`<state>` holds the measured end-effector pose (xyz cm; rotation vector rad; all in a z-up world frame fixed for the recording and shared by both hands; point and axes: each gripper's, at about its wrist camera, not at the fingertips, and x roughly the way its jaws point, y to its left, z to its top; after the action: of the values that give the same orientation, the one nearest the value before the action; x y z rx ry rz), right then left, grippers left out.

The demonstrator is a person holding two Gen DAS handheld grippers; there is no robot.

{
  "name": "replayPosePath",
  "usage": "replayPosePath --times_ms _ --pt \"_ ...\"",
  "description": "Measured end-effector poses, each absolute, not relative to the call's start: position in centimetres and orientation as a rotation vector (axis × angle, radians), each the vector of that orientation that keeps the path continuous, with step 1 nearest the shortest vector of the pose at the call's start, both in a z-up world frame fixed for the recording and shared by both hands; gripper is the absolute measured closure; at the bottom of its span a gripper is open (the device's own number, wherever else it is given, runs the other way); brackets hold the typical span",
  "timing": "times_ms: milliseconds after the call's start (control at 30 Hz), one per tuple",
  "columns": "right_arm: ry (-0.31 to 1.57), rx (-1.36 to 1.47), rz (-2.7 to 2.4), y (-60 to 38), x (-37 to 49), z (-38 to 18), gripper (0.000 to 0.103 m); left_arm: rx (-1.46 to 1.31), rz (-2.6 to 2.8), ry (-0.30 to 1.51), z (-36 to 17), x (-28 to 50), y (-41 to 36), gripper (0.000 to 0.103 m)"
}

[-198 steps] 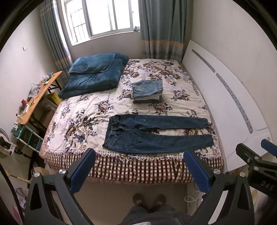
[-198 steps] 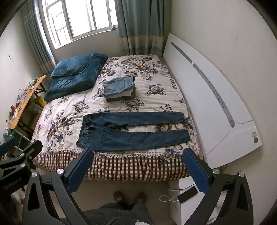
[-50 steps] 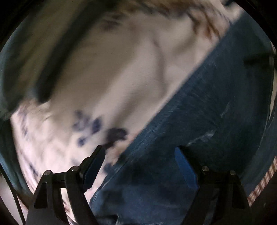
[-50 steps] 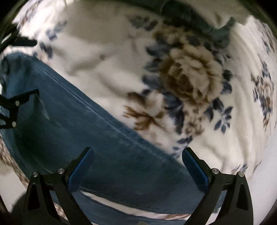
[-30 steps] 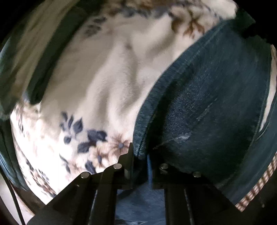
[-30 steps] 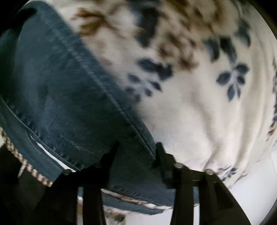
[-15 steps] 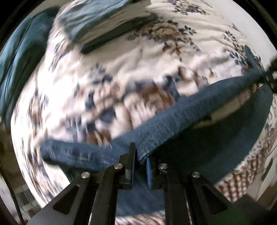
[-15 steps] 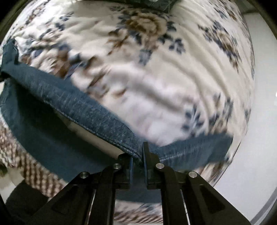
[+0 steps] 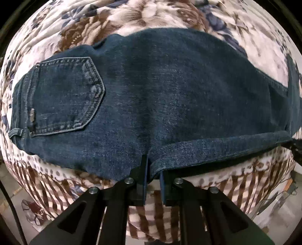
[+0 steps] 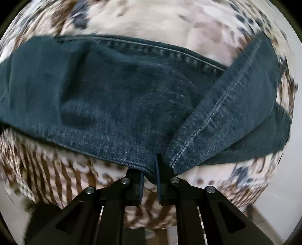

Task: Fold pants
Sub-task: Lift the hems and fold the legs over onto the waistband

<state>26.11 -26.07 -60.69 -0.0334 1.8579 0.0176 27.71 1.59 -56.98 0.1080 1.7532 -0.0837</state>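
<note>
Dark blue jeans (image 9: 160, 98) lie on the floral bedspread (image 9: 132, 17) near the bed's front edge, one leg folded over the other. A back pocket (image 9: 64, 94) shows at the left. My left gripper (image 9: 152, 169) is shut on the jeans' near edge at mid-thigh. My right gripper (image 10: 150, 173) is shut on the near edge of the jeans (image 10: 122, 98) closer to the leg ends, where a seamed leg (image 10: 226, 105) runs off to the upper right.
The bedspread's brown checked border (image 9: 151, 216) hangs over the bed's front edge below both grippers. Floor shows at the lower corners (image 10: 279, 207). The other gripper's tip shows at the right edge of the left wrist view (image 9: 294, 148).
Both grippers, shut on the far leg, have carried it toward the front edge and laid it over the near leg. The jeans now lie folded lengthwise.
</note>
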Motion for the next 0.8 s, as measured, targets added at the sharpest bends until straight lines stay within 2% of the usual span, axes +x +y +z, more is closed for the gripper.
replayPosePath --times_ms 200,267,300,333,400,500,600,800 --pt "1.838 -0.036 -0.014 -25.5 26.1 -58.8 0.087 0.070 -0.036 1.685 -53.4 28.1 1.7 0.088" --pt "1.831 -0.040 -0.022 -25.0 26.3 -58.0 0.079 0.056 -0.034 1.667 -52.4 28.1 1.6 0.082" --pt "1.826 -0.011 -0.009 -24.8 26.3 -57.4 0.060 0.052 -0.031 1.656 -51.9 28.2 1.6 0.074" --pt "1.820 0.016 0.005 -24.6 26.3 -57.0 0.033 0.048 -0.024 1.645 -51.3 28.2 1.8 0.070" --pt "1.815 0.041 0.006 -23.6 26.0 -56.0 0.011 0.043 -0.012 1.632 -50.5 28.4 2.2 0.051" --pt "1.784 0.022 -0.022 -21.9 25.4 -53.9 0.010 0.049 0.026 1.569 -48.4 28.0 3.2 0.029" --pt "1.745 0.055 -0.060 -20.9 25.1 -51.8 0.010 0.022 0.046 1.531 -46.6 27.7 4.4 0.019" --pt "1.664 0.122 -0.171 -22.8 25.8 -49.6 0.010 0.058 0.094 1.460 -46.2 28.8 6.4 0.017"
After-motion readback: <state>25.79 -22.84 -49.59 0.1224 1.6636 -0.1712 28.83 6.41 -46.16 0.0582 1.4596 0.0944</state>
